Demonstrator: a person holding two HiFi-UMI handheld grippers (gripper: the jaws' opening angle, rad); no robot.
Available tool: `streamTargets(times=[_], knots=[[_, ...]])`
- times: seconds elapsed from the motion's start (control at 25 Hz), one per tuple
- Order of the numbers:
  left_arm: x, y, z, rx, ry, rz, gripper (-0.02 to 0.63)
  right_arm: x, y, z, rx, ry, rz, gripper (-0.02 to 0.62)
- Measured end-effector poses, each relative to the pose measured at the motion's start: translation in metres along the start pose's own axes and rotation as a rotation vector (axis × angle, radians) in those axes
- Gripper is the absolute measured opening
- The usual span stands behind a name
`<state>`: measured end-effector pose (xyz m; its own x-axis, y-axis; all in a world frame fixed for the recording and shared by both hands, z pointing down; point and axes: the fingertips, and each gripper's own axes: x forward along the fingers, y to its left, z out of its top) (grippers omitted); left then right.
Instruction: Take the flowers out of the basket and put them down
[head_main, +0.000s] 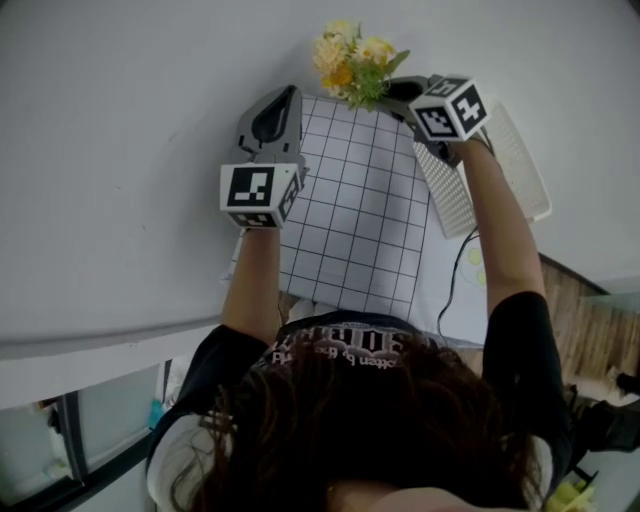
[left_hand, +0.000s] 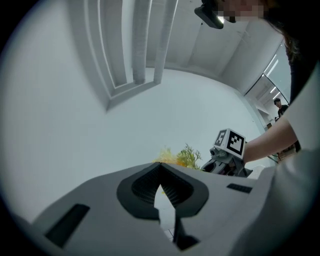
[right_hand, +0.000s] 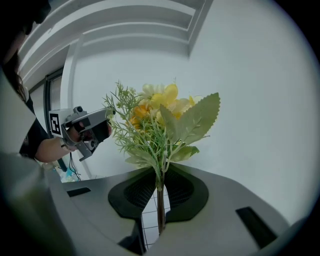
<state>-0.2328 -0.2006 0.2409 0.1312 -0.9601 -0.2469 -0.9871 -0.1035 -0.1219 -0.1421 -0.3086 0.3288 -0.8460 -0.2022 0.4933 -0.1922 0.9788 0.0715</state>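
Right gripper (right_hand: 159, 187), pinched on the stem of the flowers (right_hand: 160, 120) at the far edge of the mat (head_main: 350, 210) (left gripper (left_hand: 160, 190) closed, empty), should lower gently and lay them flat before letting go.

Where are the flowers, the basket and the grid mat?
flowers (right_hand: 168, 95): right gripper view, on a yellow bloom.
basket (head_main: 530, 175): head view, on its white mesh side.
grid mat (head_main: 350, 215): head view, on bare squares near its middle.
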Motion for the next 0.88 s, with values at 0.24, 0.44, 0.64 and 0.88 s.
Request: streamTargets(times=[0.24, 0.44, 0.64, 0.88], knots=[[-0.014, 0.014, -0.004, -0.001, 0.011, 0.038, -0.002, 0.035, 0.023, -0.02, 0.0, 0.051, 0.044, 0.064], [-0.026, 0.023, -0.009, 0.002, 0.024, 0.059, -0.002, 0.058, 0.038, -0.049, -0.001, 0.105, 0.054, 0.064], [-0.039, 0.03, -0.014, 0.004, 0.038, 0.08, -0.002, 0.078, 0.048, -0.085, 0.028, 0.152, 0.055, 0.064], [-0.046, 0.038, -0.016, -0.003, 0.048, 0.1, -0.002, 0.093, 0.063, -0.127, -0.008, 0.233, 0.067, 0.064]])
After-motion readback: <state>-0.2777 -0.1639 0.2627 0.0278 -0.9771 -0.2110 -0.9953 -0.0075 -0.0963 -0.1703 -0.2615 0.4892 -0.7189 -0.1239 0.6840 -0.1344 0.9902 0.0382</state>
